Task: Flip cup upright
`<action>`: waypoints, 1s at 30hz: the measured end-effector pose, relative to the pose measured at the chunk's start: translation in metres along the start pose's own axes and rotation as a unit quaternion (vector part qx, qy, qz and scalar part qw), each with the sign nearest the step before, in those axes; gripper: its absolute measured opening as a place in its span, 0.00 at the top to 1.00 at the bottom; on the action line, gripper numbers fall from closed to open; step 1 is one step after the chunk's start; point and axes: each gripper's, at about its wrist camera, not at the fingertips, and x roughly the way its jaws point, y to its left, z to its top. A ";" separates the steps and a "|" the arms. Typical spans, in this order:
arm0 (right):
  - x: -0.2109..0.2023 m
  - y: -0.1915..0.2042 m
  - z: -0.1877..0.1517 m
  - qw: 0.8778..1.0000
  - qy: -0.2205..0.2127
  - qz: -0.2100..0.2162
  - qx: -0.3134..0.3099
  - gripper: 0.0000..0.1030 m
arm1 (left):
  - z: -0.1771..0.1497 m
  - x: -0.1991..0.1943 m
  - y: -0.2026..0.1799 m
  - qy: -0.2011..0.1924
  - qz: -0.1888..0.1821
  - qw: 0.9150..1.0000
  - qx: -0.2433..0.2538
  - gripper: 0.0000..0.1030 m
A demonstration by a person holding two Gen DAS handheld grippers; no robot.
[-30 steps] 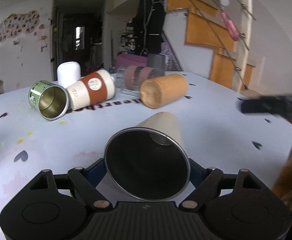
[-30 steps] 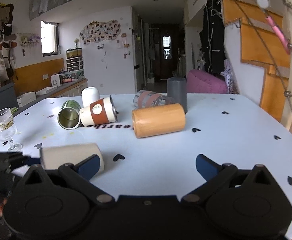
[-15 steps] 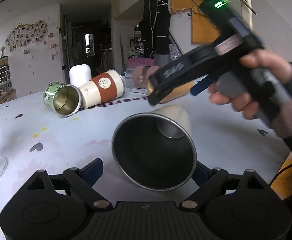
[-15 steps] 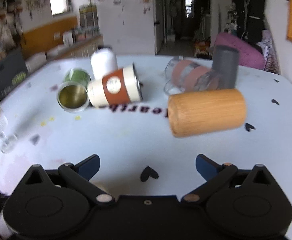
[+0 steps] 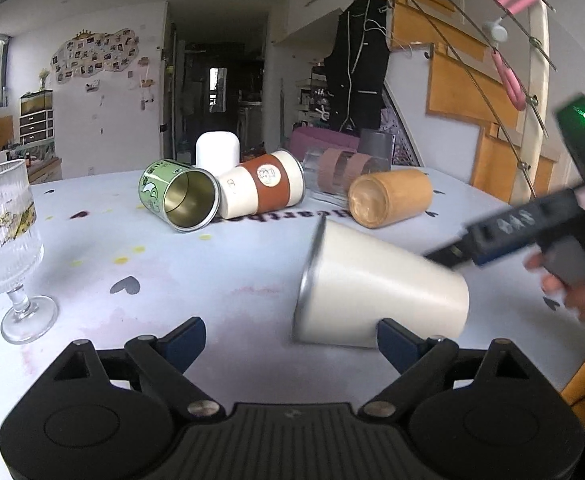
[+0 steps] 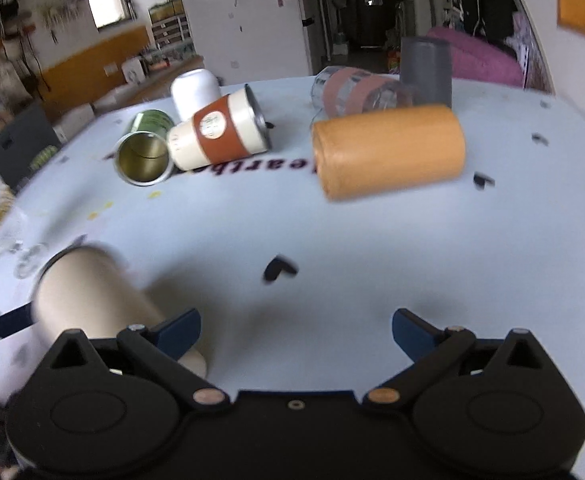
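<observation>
A cream steel-lined cup (image 5: 380,288) lies on its side on the white table (image 5: 220,272), rim to the left, base to the right. My left gripper (image 5: 288,338) is open and empty, and the cup lies just ahead of its right finger. The right gripper body (image 5: 524,228) shows at the right, its tip near the cup's base. In the right wrist view my right gripper (image 6: 296,330) is open and empty; the blurred cream cup (image 6: 92,304) lies beside its left finger.
Lying at the back: a green tin cup (image 5: 178,196), a white cup with a brown sleeve (image 5: 262,188), a glass with pink bands (image 5: 340,174) and a wooden cup (image 5: 390,198). A white cup (image 5: 217,152) and a grey cup (image 5: 376,146) stand inverted. A stemmed glass (image 5: 2,248) stands left.
The cream cup has turned from mouth-toward-me to sideways and now sits off to the right of my left gripper. The right gripper swung down toward the cup's base.
</observation>
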 end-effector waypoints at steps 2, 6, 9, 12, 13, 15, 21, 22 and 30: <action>-0.007 0.000 -0.011 1.000 -0.004 0.014 0.010 0.00 | 0.002 0.001 0.000 -0.001 0.004 1.000 -0.002 0.10; -0.014 0.006 -0.022 0.999 -0.004 0.036 0.017 0.00 | 0.005 0.000 0.003 -0.004 0.017 1.000 -0.013 0.10; -0.014 0.014 -0.025 0.999 -0.003 0.040 0.007 0.00 | 0.004 -0.002 0.008 -0.005 0.022 0.999 -0.026 0.10; -0.012 0.012 -0.023 0.999 -0.001 0.048 0.011 0.00 | 0.003 -0.006 0.011 0.000 0.023 0.999 -0.042 0.10; -0.014 0.010 -0.022 0.998 -0.004 0.053 0.015 0.00 | 0.004 -0.007 0.012 0.003 0.026 0.998 -0.050 0.10; -0.017 0.007 -0.015 0.997 -0.008 0.077 0.022 0.00 | 0.005 -0.010 0.016 0.008 0.030 0.997 -0.075 0.10; -0.001 0.020 0.036 0.984 0.051 0.170 0.026 0.00 | 0.005 -0.023 0.021 0.010 0.041 0.993 -0.109 0.10; 0.006 0.027 0.043 0.981 0.070 0.180 0.015 0.00 | 0.004 -0.025 0.021 0.009 0.042 0.993 -0.110 0.10; 0.048 0.085 0.053 0.968 0.173 0.160 -0.080 0.05 | 0.000 -0.036 0.030 0.005 0.047 0.992 -0.115 0.10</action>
